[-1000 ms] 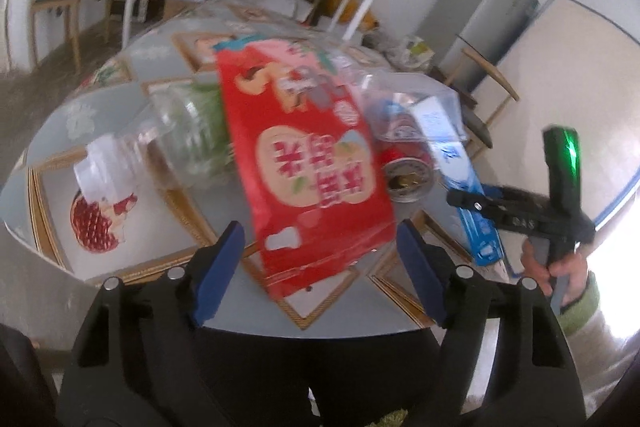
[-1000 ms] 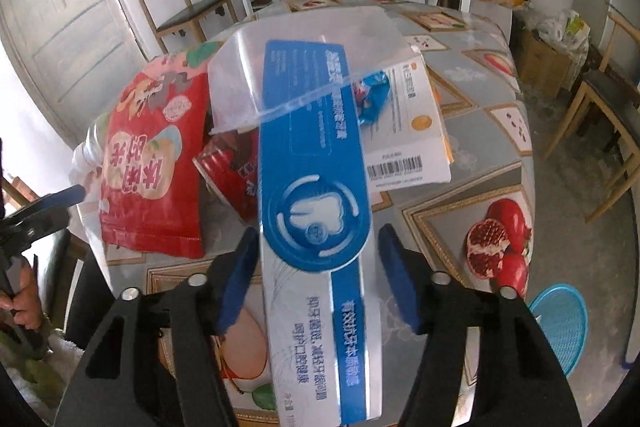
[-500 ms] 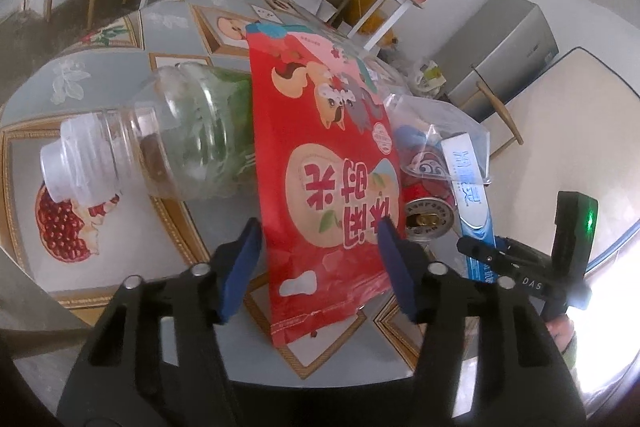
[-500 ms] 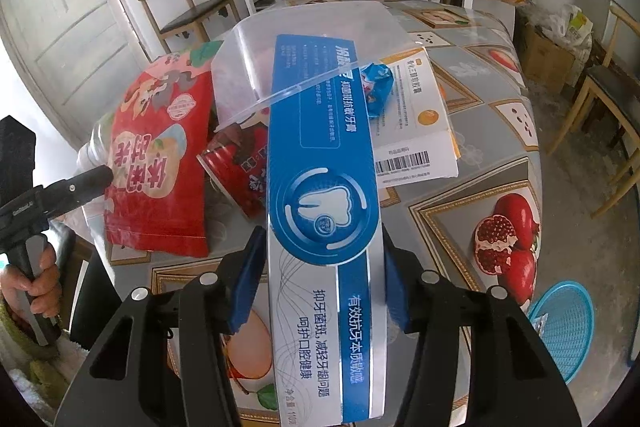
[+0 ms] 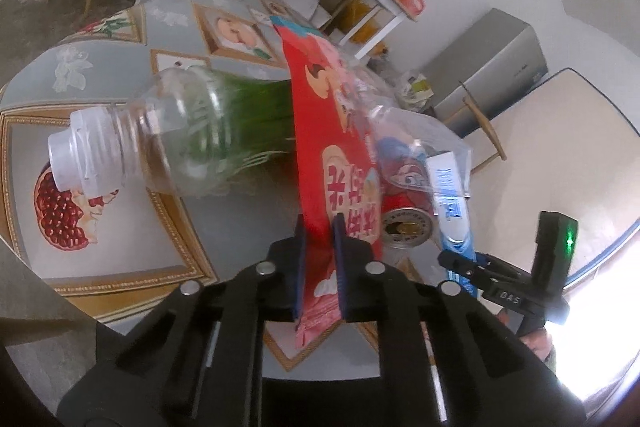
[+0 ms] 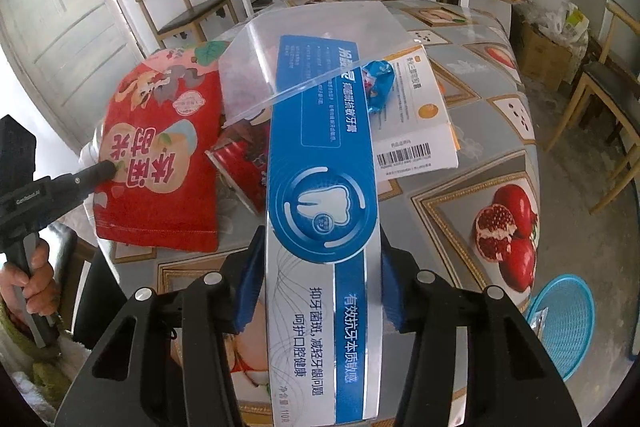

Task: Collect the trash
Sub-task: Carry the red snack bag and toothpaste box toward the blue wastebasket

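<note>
The left gripper [image 5: 319, 267] has its blue-padded fingers [image 5: 339, 259] drawn narrow, pinching the near edge of the red snack bag [image 5: 336, 163], which rises between them edge-on. In the right wrist view the same bag [image 6: 160, 155] lies at the near left of the worktop [image 6: 492, 131], with the left gripper's tip touching its left side. The right gripper [image 6: 320, 283] has its fingers [image 6: 250, 283] closed against both long sides of the blue and silver toothpaste box [image 6: 320, 227], whose near end reaches back between them while the far end runs out over the worktop.

Just left of the red bag in the left wrist view lies a clear plastic bottle [image 5: 168, 135] on its side, cap toward the near left, a green label showing through its wall. To the right of the bag is a red can [image 5: 404, 223] on its side, its round end facing the camera; it sits between the bag and the toothpaste box. A clear plastic sheet [image 6: 304, 47] lies across the far end of the box. Right of the box rests a white carton with a barcode [image 6: 416, 131], with a crumpled blue wrapper [image 6: 378, 83] on it. A blue basket [image 6: 560, 323] stands on the floor at the near right.
</note>
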The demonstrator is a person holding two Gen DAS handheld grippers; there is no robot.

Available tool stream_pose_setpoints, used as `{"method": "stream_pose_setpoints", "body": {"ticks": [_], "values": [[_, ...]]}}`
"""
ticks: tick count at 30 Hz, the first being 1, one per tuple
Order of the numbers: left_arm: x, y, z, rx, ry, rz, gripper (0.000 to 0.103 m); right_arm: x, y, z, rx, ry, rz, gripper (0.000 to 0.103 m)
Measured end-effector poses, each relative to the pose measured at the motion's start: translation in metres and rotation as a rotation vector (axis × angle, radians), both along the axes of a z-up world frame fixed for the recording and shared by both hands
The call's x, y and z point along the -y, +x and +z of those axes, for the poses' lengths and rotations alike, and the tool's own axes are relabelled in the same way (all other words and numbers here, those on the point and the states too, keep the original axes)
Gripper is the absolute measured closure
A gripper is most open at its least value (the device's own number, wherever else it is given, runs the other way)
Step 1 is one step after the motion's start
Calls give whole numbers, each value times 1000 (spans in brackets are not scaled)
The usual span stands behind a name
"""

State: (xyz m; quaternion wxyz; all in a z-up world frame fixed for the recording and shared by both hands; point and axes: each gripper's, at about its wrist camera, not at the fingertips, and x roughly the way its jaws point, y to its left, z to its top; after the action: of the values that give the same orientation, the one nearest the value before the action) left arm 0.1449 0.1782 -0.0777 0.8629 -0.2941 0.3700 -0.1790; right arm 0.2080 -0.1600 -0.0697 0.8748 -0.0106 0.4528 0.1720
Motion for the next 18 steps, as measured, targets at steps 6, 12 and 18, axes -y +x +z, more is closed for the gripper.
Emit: {"method": "stream_pose_setpoints", "body": {"ticks": [6, 12, 18], "values": [[3, -15, 19, 74, -1, -4, 94, 3, -13, 4, -16, -21, 6, 55], [3, -27, 38, 147, -25, 0, 94, 16, -25, 8, -30, 37, -24, 55], [1, -33, 51, 200, -42, -1, 94, 34, -33, 17, -34, 152, -61, 55]]}}
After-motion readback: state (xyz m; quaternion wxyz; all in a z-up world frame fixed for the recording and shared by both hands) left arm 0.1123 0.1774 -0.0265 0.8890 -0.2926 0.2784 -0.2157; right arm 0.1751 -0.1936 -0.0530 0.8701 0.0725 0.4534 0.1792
